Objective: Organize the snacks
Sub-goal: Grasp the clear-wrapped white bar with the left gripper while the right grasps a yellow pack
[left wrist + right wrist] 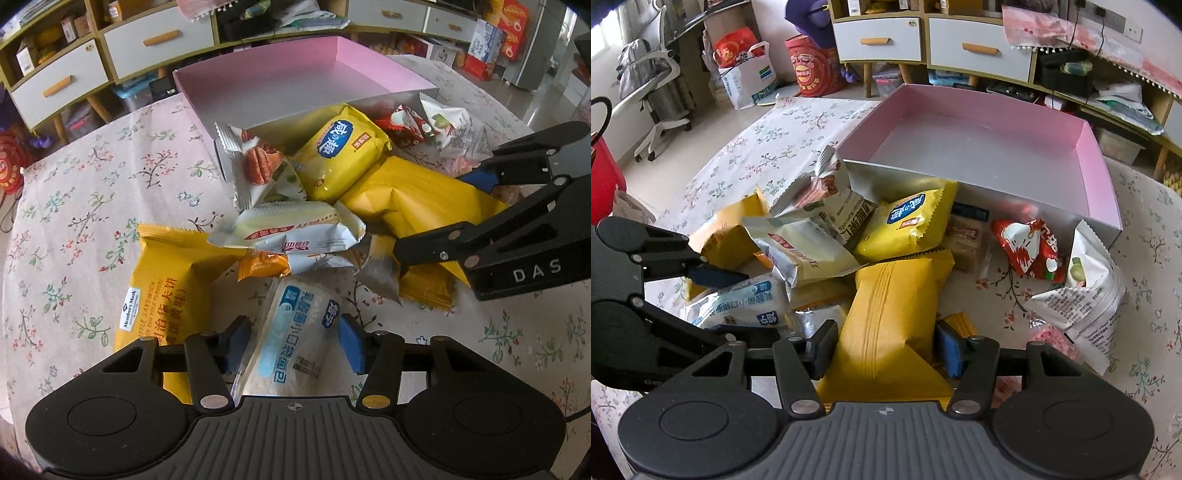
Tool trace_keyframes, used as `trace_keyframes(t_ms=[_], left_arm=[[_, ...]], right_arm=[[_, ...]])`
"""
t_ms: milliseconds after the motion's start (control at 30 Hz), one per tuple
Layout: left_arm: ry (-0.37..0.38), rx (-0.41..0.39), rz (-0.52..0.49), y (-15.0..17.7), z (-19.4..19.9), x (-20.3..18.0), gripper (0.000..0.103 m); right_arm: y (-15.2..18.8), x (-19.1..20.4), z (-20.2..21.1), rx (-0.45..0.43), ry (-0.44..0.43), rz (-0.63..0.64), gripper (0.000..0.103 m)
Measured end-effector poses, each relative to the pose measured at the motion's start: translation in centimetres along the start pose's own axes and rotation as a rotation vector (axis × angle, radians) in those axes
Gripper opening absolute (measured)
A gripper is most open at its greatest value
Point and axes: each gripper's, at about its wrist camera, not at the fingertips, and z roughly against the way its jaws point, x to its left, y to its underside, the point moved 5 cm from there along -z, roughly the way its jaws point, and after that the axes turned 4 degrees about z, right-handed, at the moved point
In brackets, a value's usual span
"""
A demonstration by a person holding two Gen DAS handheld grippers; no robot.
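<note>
While the floral tablecloth [92,206] carries an empty pink box [979,140] behind the snack heap, the right gripper [886,347] pinches a plain yellow packet [890,306] at the heap's near edge. Beside it, the left gripper [291,341] clamps a white-and-blue bread packet [295,332].

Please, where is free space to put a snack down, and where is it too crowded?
The pink box has a bare floor, free between all its walls. The flowered tablecloth is also bare left of the snack pile. It is crowded in front of the box, where the packets overlap and both grippers, left and right, each clamp one.
</note>
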Motion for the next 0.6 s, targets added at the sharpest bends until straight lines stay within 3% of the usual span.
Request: trace_keyframes(t_ms=[433, 600], left_arm=[[-0.021, -0.032, 0.009, 0.2, 0.3, -1.5, 0.027], [-0.037, -0.045, 0.014, 0.2, 0.7, -1.9, 0.021]], right_arm=[[-0.3, 0.8, -0.5, -0.005, 0.066, 0.068, 0.039], [-0.4, 1.4, -0.7, -0.010, 0.121, 0.123, 0.028]])
